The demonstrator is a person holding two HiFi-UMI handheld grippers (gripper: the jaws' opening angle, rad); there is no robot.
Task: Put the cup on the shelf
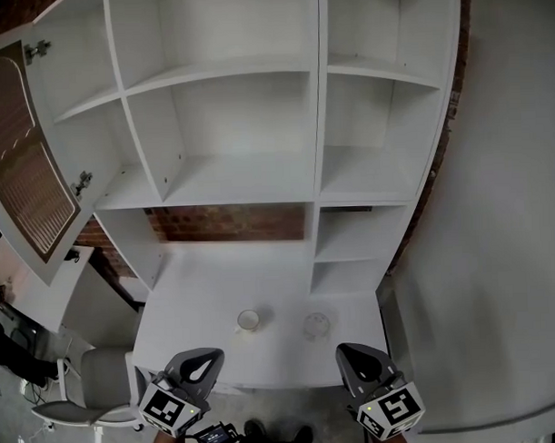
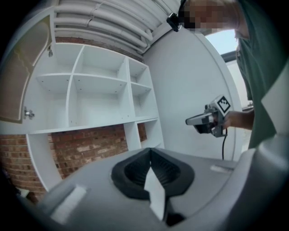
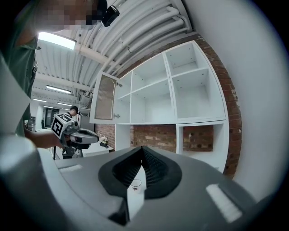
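A small white cup (image 1: 248,320) stands on the white desk top (image 1: 198,300), with a clear glass (image 1: 317,325) to its right. The white shelf unit (image 1: 240,176) rises behind them, its compartments bare. My left gripper (image 1: 209,356) hovers at the desk's near edge, below and left of the cup, shut and holding nothing. My right gripper (image 1: 347,353) hovers near the glass's lower right, also shut and holding nothing. In the right gripper view the glass (image 3: 136,183) shows through the gap under the closed jaws. Each gripper view catches the other gripper: the right gripper (image 2: 188,121) and the left gripper (image 3: 96,134).
A cabinet door (image 1: 26,170) with a mesh panel hangs open at the upper left. A grey office chair (image 1: 84,395) stands left of the desk. A plain grey wall (image 1: 506,253) borders the right side. Brick (image 1: 228,222) backs the desk. A person (image 3: 73,111) stands far off.
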